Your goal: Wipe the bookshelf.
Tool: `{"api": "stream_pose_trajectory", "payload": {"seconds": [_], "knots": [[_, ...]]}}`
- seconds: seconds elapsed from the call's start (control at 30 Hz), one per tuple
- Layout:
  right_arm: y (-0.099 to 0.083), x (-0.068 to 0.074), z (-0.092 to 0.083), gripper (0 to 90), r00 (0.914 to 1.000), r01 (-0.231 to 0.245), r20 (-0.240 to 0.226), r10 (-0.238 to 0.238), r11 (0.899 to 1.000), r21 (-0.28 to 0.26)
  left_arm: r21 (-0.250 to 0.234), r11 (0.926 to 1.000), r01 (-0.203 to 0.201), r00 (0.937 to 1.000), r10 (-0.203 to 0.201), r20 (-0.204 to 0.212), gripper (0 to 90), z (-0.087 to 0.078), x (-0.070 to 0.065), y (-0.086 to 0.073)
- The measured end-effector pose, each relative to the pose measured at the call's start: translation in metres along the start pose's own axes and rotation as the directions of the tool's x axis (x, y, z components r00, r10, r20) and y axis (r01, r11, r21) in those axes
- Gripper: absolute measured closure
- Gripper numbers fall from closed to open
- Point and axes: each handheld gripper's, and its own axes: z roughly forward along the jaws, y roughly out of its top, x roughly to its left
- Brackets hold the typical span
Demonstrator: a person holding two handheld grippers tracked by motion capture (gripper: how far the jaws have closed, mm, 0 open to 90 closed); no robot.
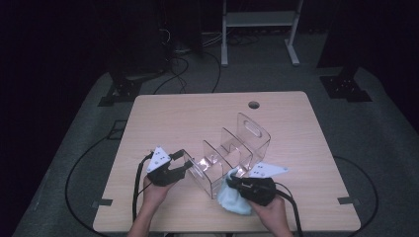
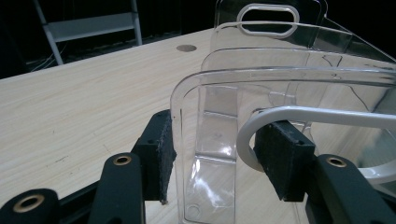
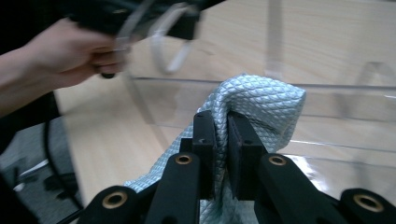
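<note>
1. Clear plastic organiser (image 1: 232,155): table centre, long axis running near-left to far-right.
2. Left gripper (image 1: 184,165): jaws pinching the organiser's near-left end wall.
3. Right gripper (image 1: 236,181): pressed together on a pale blue cloth (image 1: 233,200), touching the organiser's near side.

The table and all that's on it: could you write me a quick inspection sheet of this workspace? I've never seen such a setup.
Surface: pale wooden table with a round hole near its far edge.
Job's things: clear plastic divided organizer, upright; light blue quilted cloth at its near right corner.
Clutter: nothing seen.
Grippers: left gripper straddles the organizer's end wall, one pad either side; whether the pads press, I cannot tell. Right gripper is shut on the cloth.
Cables: a black cable trails from each gripper; more cables loop on the floor.
Surroundings: grey floor, dark backdrop, white metal frame beyond the table.
</note>
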Motion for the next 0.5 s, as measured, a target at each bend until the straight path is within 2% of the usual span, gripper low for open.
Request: {"api": "stream_pose_trajectory", "payload": {"seconds": [0.07, 0.1, 0.17, 0.2, 0.4, 0.5], "knots": [[-0.001, 0.013, 0.009, 82.2, 0.9982, 0.019, -0.058, -0.018, 1.0, 0.01, 0.001, 1.0, 0.003, 1.0, -0.003, 0.0, 47.4, 0.0, 0.0, 0.0], [-0.002, 0.019, 0.012, 82.2, 0.9971, 0.033, -0.07, -0.032, 0.999, 0.016, 0.001, 1.0, 0.003, 1.0, -0.003, 0.001, 47.4, 0.0, 0.0, 0.0], [-0.003, 0.021, 0.015, 82.2, 0.9965, 0.048, -0.069, -0.046, 0.999, 0.021, 0.004, 1.0, 0.002, 1.0, -0.002, 0.003, 47.3, -0.001, 0.001, 0.0], [-0.003, 0.019, 0.014, 82.1, 0.9968, 0.039, -0.071, -0.037, 0.999, 0.021, 0.004, 1.0, 0.002, 1.0, -0.002, 0.004, 47.3, -0.001, 0.001, 0.0], [-0.002, -0.007, 0.002, 82.1, 1.0, -0.005, -0.004, 0.005, 1.0, 0.011, -0.002, 1.0, 0.006, 0.9999, -0.006, 0.008, 47.2, 0.001, 0.0, 0.0], [-0.003, -0.007, 0.002, 82.2, 0.9998, -0.005, 0.018, 0.005, 1.0, 0.007, -0.004, 1.0, 0.007, 1.0, -0.007, 0.003, 47.2, 0.002, -0.001, 0.001]]}}
